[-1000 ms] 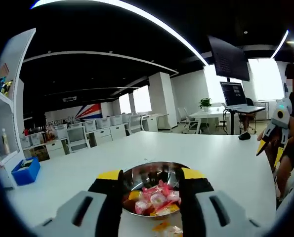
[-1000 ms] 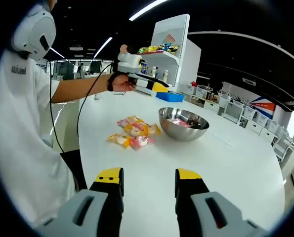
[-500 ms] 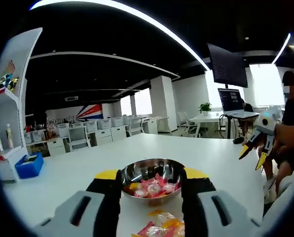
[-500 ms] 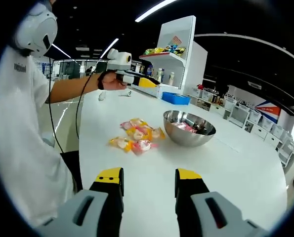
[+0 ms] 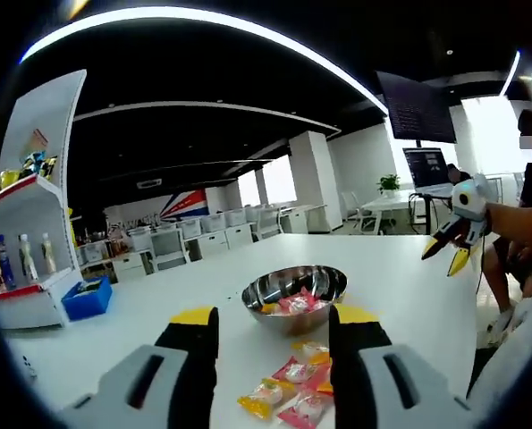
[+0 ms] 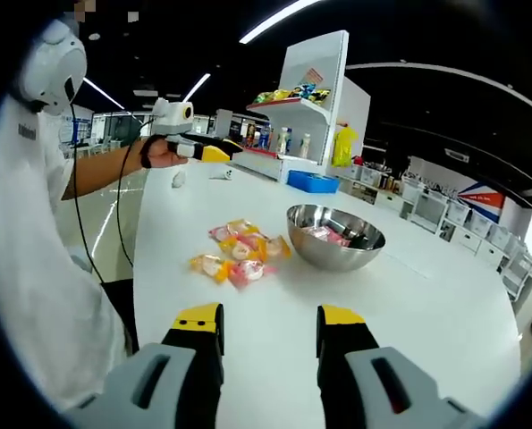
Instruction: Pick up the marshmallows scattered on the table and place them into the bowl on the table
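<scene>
A steel bowl (image 5: 267, 318) (image 6: 333, 256) stands on the white table (image 6: 409, 304) with several wrapped marshmallows inside. More pink and yellow wrapped marshmallows (image 5: 288, 391) (image 6: 237, 256) lie in a loose heap on the table beside it. My left gripper (image 5: 274, 326) is open with nothing held, raised above the table short of the heap; in the right gripper view it (image 6: 192, 148) hangs far to the left in a person's hand. My right gripper (image 6: 267, 322) is open and holds nothing, well back from the heap; it (image 5: 453, 239) shows at the right of the left gripper view.
A white shelf unit (image 6: 315, 85) with bottles stands at the table's far side, with a blue box (image 5: 87, 298) beside it. Two small white objects (image 6: 179, 179) lie on the table near the left gripper. A person in a white shirt (image 6: 33, 268) stands at the table's edge.
My left gripper has drawn back from over the bowl, so the heap of marshmallows now lies ahead of its jaws. The right gripper has barely moved. Both stay open.
</scene>
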A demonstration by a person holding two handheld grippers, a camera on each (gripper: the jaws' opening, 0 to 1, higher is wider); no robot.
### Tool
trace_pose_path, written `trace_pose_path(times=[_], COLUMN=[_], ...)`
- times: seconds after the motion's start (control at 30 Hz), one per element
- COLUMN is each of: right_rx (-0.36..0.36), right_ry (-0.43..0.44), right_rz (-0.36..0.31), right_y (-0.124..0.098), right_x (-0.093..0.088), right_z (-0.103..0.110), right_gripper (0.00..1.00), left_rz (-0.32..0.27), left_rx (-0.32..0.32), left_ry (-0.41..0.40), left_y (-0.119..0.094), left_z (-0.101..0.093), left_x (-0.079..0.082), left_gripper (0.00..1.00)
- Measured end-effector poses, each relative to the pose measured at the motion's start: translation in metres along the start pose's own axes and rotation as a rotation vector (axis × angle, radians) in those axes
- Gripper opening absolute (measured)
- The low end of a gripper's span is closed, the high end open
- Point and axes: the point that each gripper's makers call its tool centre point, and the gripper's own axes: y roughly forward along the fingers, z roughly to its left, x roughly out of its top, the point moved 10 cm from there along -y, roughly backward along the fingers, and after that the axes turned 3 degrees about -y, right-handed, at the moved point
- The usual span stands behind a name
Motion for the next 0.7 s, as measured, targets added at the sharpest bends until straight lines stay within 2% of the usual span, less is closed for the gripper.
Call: trace_pose_path(times=[0.23,0.47,0.7], right_rx=[-0.014,-0.033,-0.040], right_ry=[-0.009,-0.026,-0.003], right_rz=[0.003,0.007,0.033], right_y=[-0.004,-0.010,-0.023], right_x=[0.002,0.005,-0.008], right_z=[0.006,0.004,0.003], right_gripper=[0.41,0.41,0.41], left_rz=[0.031,0.009,0.045], left_rx=[0.014,-0.007,-0.014], left_ry=[0.029,0.013,0.015], left_y=[-0.015,-0.039,-0.068], left_z=[-0.002,-0.013,-0.019], left_x=[-0.012,-0.020,-0.030], left_gripper=[0.51,0.51,0.51])
